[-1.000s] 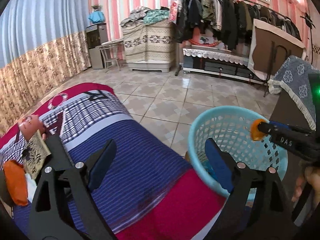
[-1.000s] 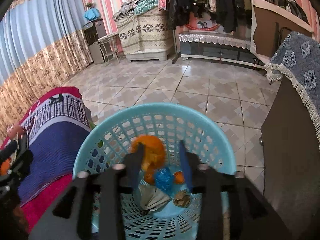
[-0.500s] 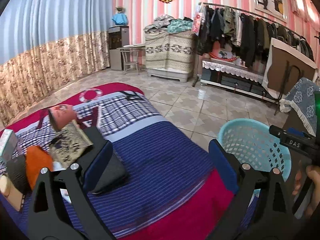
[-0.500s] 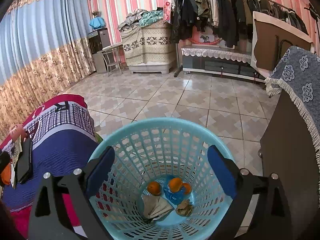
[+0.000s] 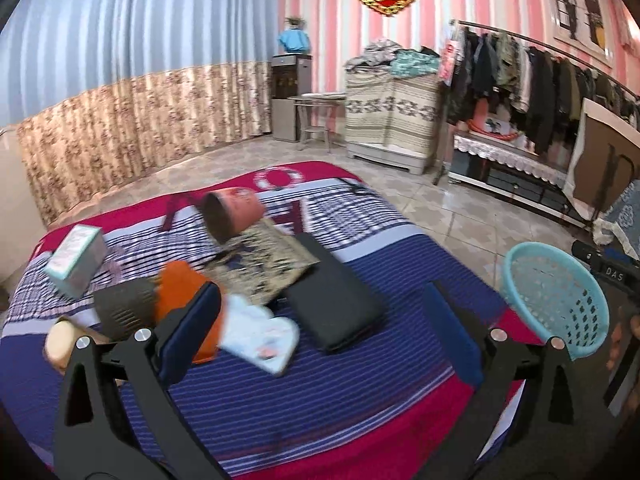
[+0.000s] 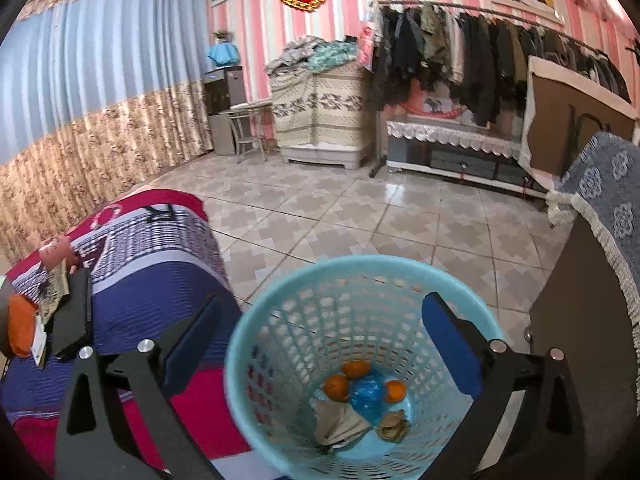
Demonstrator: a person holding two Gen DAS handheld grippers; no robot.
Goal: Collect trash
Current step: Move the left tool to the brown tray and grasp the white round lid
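Note:
My right gripper (image 6: 320,304) hangs over the light-blue mesh basket (image 6: 256,320), jaws opening wide, nothing between them. In the basket lie orange peels (image 6: 336,386), a blue wrapper (image 6: 366,394) and crumpled paper (image 6: 340,424). My left gripper (image 5: 320,298) is over the bed, jaws also opening and empty. Ahead of it lie an orange piece (image 5: 180,292), a pale blue packet (image 5: 260,332), a black wallet-like case (image 5: 336,304), a patterned booklet (image 5: 264,268), a pink cup (image 5: 232,214) on its side and a teal box (image 5: 76,258). The basket (image 5: 556,292) stands right of the bed.
The bed carries a striped blue, white and red blanket (image 5: 320,400). A dark cabinet with a blue fringed cloth (image 6: 600,208) stands right of the basket. Tiled floor (image 6: 360,216) stretches to a clothes rack (image 6: 460,48) and covered furniture at the far wall.
The right gripper's jaws spread and the orange peel it held dropped into the basket. The left gripper swung left from the basket toward the items on the bed.

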